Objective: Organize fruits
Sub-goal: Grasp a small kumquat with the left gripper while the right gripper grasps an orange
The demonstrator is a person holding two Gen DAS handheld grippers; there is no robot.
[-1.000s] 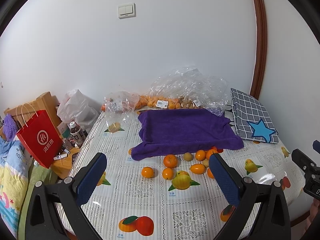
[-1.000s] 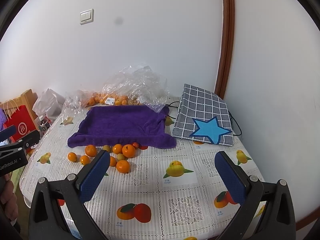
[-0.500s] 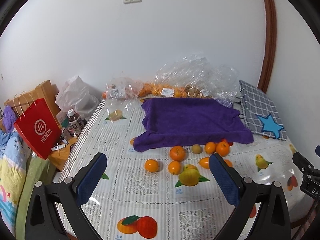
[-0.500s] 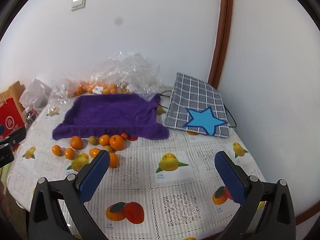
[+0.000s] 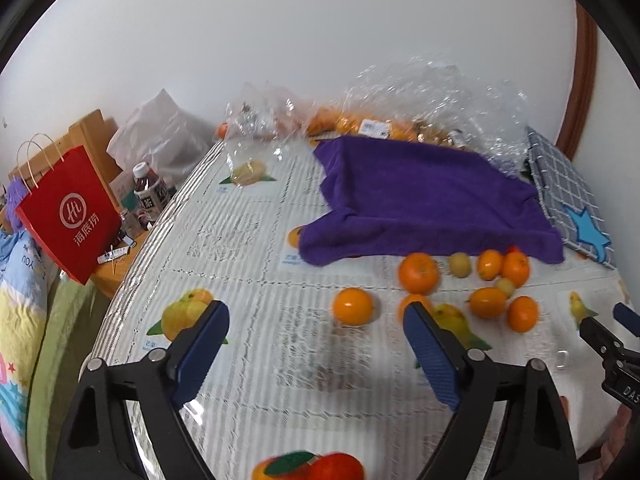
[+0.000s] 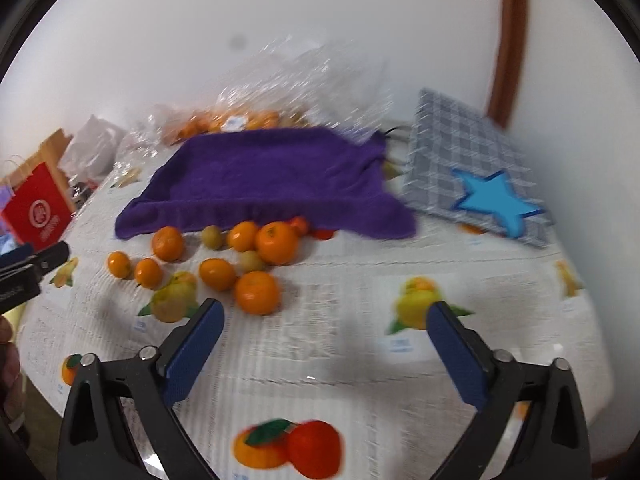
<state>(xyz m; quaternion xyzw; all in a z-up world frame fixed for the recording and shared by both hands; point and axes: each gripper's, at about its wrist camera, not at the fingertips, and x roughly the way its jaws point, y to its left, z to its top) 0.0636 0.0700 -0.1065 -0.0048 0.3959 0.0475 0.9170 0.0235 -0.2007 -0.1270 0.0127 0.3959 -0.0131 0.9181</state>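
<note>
Both grippers have dropped closer to the table [image 5: 248, 264] than a second ago, the left gripper [image 5: 316, 332] and right gripper [image 6: 326, 330] empty with jaws narrowing, oranges [image 6: 276, 242] loose before the purple towel [image 6: 272, 176].

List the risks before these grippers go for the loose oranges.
1. The oranges lie bunched and touching small yellow-green fruits; a closing gripper may nudge neighbours and set them rolling.
2. Both the left gripper and right gripper are near the same cluster and might collide.
3. Printed fruit on the tablecloth could be mistaken for real.
</note>
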